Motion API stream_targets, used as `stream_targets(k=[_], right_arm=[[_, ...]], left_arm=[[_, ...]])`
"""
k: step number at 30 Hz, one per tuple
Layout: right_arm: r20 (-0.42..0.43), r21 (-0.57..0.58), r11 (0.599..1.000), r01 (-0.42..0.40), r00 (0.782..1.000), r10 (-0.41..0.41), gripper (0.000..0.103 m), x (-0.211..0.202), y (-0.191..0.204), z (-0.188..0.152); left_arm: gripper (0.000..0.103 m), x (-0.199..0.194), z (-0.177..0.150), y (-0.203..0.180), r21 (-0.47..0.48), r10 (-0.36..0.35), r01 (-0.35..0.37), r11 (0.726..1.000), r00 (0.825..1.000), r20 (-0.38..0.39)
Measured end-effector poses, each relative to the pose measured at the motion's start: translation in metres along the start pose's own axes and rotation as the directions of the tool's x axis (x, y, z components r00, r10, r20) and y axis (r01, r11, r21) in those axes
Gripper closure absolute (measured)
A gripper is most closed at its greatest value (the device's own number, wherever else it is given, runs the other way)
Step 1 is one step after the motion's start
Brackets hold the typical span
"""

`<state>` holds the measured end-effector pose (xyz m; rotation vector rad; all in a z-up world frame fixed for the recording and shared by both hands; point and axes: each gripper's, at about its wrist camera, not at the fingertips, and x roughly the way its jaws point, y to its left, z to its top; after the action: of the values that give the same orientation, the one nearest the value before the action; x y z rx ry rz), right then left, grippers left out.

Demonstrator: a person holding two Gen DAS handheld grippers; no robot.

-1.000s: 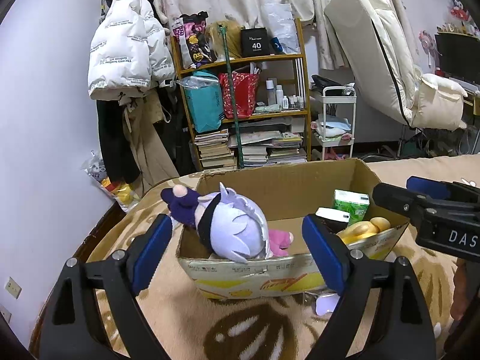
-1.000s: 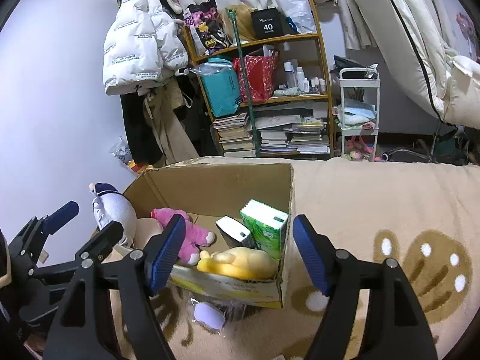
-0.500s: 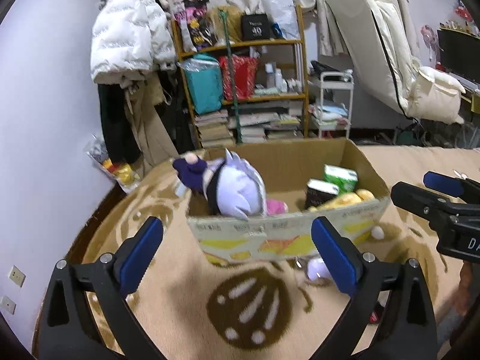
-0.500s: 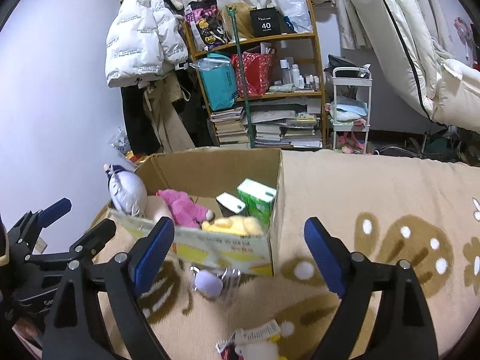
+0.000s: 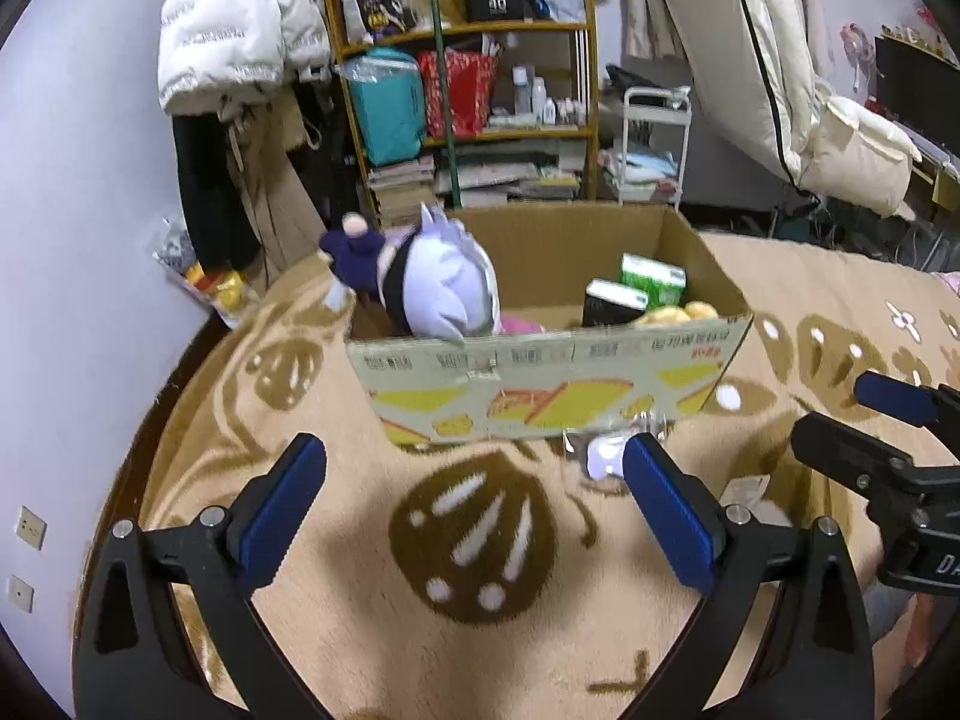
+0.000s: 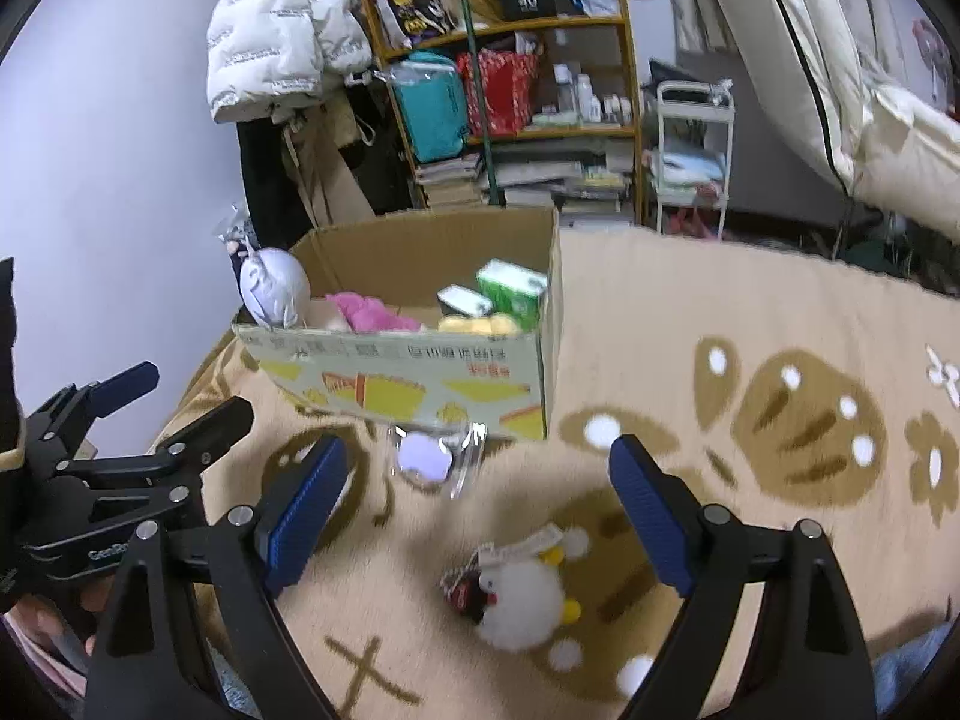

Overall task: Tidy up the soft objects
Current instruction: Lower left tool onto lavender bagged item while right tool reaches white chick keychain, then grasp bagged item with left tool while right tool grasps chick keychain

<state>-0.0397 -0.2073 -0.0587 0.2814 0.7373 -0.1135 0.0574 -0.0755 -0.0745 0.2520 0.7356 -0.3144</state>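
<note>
An open brown cardboard box (image 6: 420, 372) is set on a tan patterned blanket (image 6: 690, 324), with a lavender-and-purple plush doll (image 5: 438, 288), a pink plush (image 6: 366, 312) and a yellow plush (image 6: 477, 324) held inside. A small white fluffy plush with yellow feet (image 6: 522, 594) is seen lying on the blanket between the spread fingers of the right tongs (image 6: 474, 492). The left tongs (image 5: 474, 492) are likewise held wide and empty before the box.

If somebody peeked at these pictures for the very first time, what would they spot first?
Probably the cardboard box in the middle of the tan blanket, with a big pale purple plush doll poking over its left end. Next, the small white fluffy toy lying on the blanket between the open right gripper fingers.
</note>
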Motion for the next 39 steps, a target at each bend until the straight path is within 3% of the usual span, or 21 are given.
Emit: stream_targets(k=[11,19,32,34,35,37,39], right_arm=[[-0.160,0.108,0.993,0.043,0.987,-0.025,0.010,0.025,-0.019,-0.013],[-0.247,0.090,0.995,0.050,0.969,-0.027,0.010,0.045,-0.015,-0.019],[-0.455,0.155,0.984,0.085,0.890,-0.006,0.019,0.085,-0.023,-0.044],[-0.475,0.156,0.984,0.083,0.880,0.001,0.026,0.088,-0.021,-0.047],[-0.487,0.156,0.984,0.081,0.874,0.005,0.037,0.091,-0.020,-0.049],[-0.511,0.148,0.984,0.095,0.860,-0.006,0.039,0.097,-0.019,-0.053],[-0.505,0.151,0.984,0.090,0.863,-0.002,0.048,0.096,-0.017,-0.053]], left_arm=[[0.005,0.038,-0.002,0.001,-0.087,-0.106,0.097,0.991,0.989,-0.104],[0.005,0.067,-0.002,-0.012,-0.097,-0.140,0.125,0.987,0.977,-0.162],[0.005,0.106,-0.008,-0.034,-0.084,-0.213,0.198,0.977,0.944,-0.253],[0.005,0.111,-0.009,-0.041,-0.070,-0.222,0.211,0.975,0.940,-0.260],[0.005,0.113,-0.009,-0.044,-0.059,-0.222,0.214,0.975,0.939,-0.263],[0.005,0.118,-0.011,-0.051,-0.036,-0.218,0.216,0.976,0.938,-0.271],[0.005,0.122,-0.012,-0.056,-0.023,-0.216,0.219,0.976,0.936,-0.278]])
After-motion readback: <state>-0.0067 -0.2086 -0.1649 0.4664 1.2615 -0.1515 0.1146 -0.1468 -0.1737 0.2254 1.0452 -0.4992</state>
